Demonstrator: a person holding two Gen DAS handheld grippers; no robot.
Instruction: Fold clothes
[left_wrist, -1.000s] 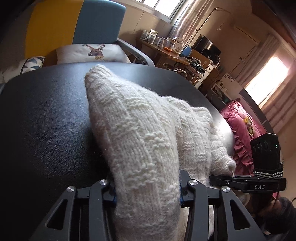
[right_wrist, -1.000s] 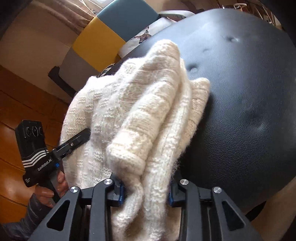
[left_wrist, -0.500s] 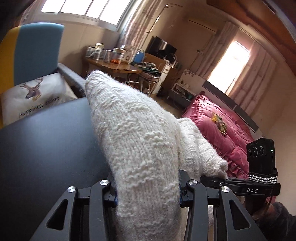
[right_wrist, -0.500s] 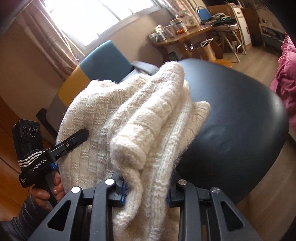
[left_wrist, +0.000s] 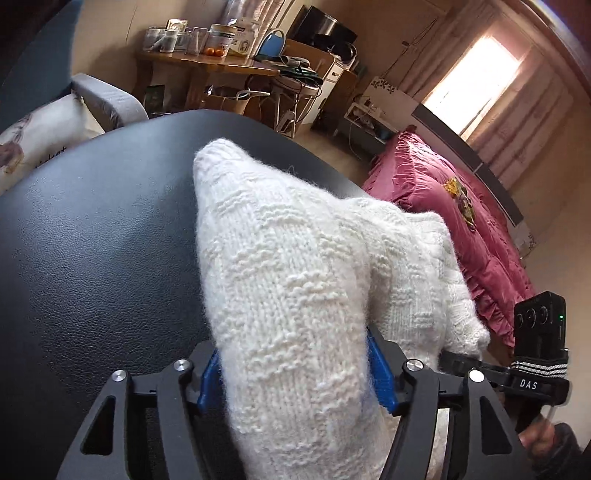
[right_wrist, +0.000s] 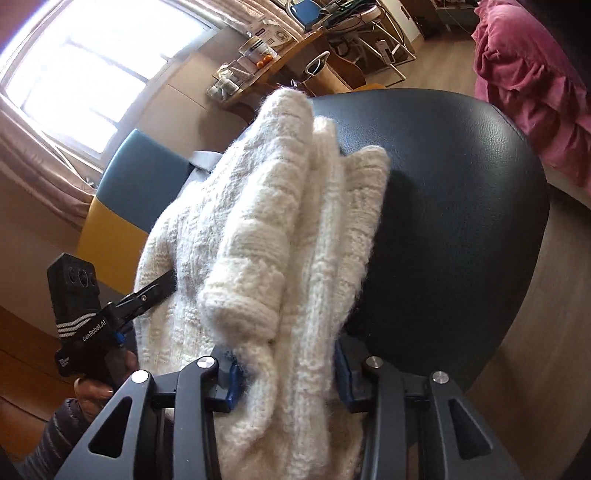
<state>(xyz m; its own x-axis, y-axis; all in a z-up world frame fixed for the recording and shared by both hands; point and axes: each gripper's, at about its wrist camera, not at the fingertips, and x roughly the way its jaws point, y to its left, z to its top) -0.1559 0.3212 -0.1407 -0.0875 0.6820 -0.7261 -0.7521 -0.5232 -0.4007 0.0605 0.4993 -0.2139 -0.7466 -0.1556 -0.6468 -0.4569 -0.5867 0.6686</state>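
A thick cream knitted sweater (left_wrist: 295, 288) is bunched and hangs between both grippers over a black leather table (left_wrist: 92, 251). My left gripper (left_wrist: 295, 373) is shut on one end of the sweater, which fills the gap between the blue pads. My right gripper (right_wrist: 284, 373) is shut on the other end of the sweater (right_wrist: 280, 236), with a rolled cuff just above the pads. The right gripper also shows at the lower right of the left wrist view (left_wrist: 476, 360). The left gripper shows at the left of the right wrist view (right_wrist: 147, 291).
The black table (right_wrist: 461, 221) has a rounded edge. A pink bed (left_wrist: 461, 229) lies to its right. A blue and yellow armchair (right_wrist: 136, 192) with a cushion (left_wrist: 40, 144) stands behind. A cluttered wooden desk (left_wrist: 221, 62) is at the back.
Both grippers have lifted and tilted upward with the sweater, then the left view dropped back toward the table. The sweater stays gripped at both ends.
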